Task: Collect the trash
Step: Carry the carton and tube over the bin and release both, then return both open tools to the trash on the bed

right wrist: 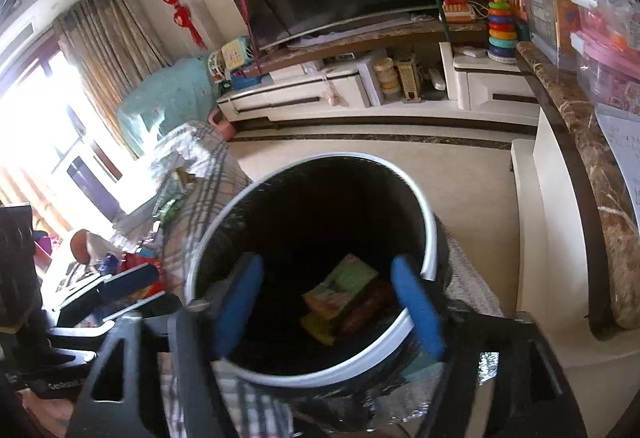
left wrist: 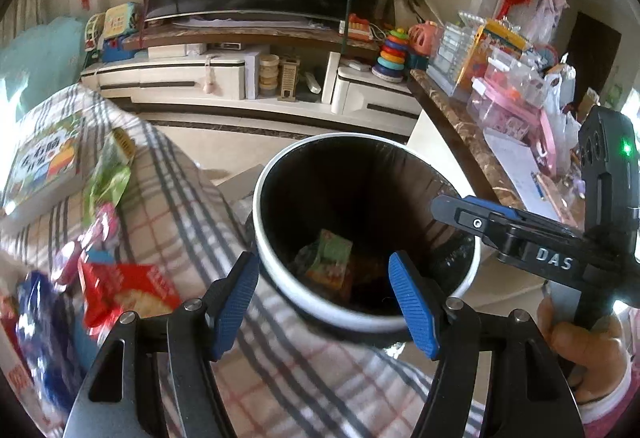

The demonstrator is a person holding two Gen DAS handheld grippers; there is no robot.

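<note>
**Left wrist view: both grippers empty over the bin, wrappers waiting to the left**

Left wrist camera, reading from left to right: far left of the left gripper point(left wrist: 324, 294) lies a book point(left wrist: 42, 161) on the plaid cloth point(left wrist: 180, 173), then a green packet point(left wrist: 106, 177), a pink wrapper point(left wrist: 100, 234), a blue packet point(left wrist: 38, 314) and a red packet point(left wrist: 128, 292) just beside the left finger. These look like the trash not yet collected. Ahead of the fingertips sits the bin point(left wrist: 472, 270), black-lined, with a green-and-orange carton point(left wrist: 330, 258) at its bottom. The left gripper is spread wide with nothing between its pads. To its right, the right gripper point(left wrist: 452, 207) reaches over the bin's far rim, held by a hand point(left wrist: 584, 354).

From the right wrist view, the right gripper point(right wrist: 330, 302) is likewise released and empty, hovering just above the bin point(right wrist: 430, 234), the carton point(right wrist: 340, 288) showing below between its fingers.

The next step is probably a pickup with the left gripper. To do it well: swing left to the red packet, the nearest one, come down with one pad on each side of a raised fold, and pinch the foil only, not the cloth beneath. Thin wrappers slip, so close fully before lifting, then release well inside the rim.
</note>
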